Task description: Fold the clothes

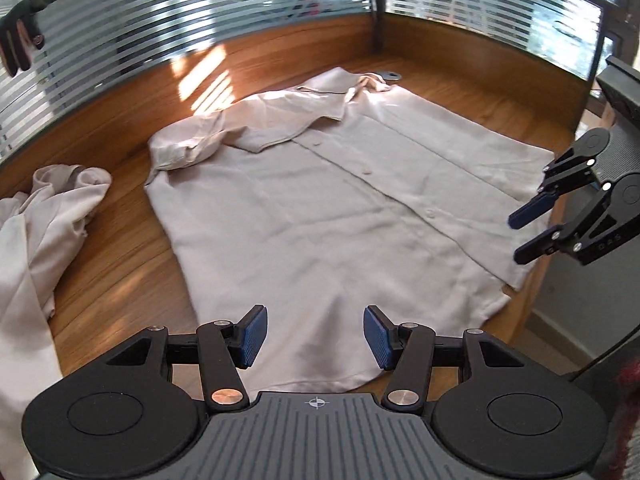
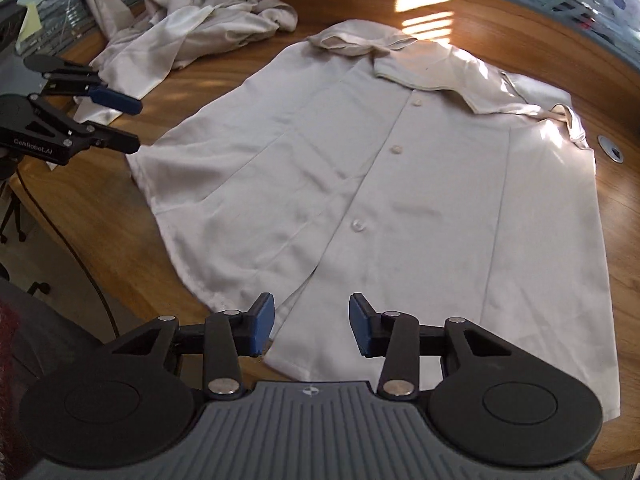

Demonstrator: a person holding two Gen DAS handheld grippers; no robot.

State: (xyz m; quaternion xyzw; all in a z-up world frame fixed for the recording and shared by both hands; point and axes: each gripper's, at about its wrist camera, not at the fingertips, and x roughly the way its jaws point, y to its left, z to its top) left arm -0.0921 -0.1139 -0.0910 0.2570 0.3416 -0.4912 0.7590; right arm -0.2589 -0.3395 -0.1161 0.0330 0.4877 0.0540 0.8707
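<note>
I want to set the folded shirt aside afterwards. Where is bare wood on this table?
Bare wood lies beyond the shirt collar toward the striped glass wall, and in a strip between the shirt and the crumpled clothes pile. A narrower band runs past the cable grommet. The pile's side is crowded.

Two alike claws, left claw (image 1: 315, 336) and right claw (image 2: 311, 330). Black linkage arms, flat and angular, with triangular cut-outs. Silver round screws at the joints. Fingers (image 1: 253, 335) tipped with blue ribbed pads. Two big black discs at the base of each, with a round groove inside. Between the discs, a grey ribbed plate with a small cross-hair mark. White lettering "GenRobot.AI" on the left claw's side, in the right wrist view.
</note>
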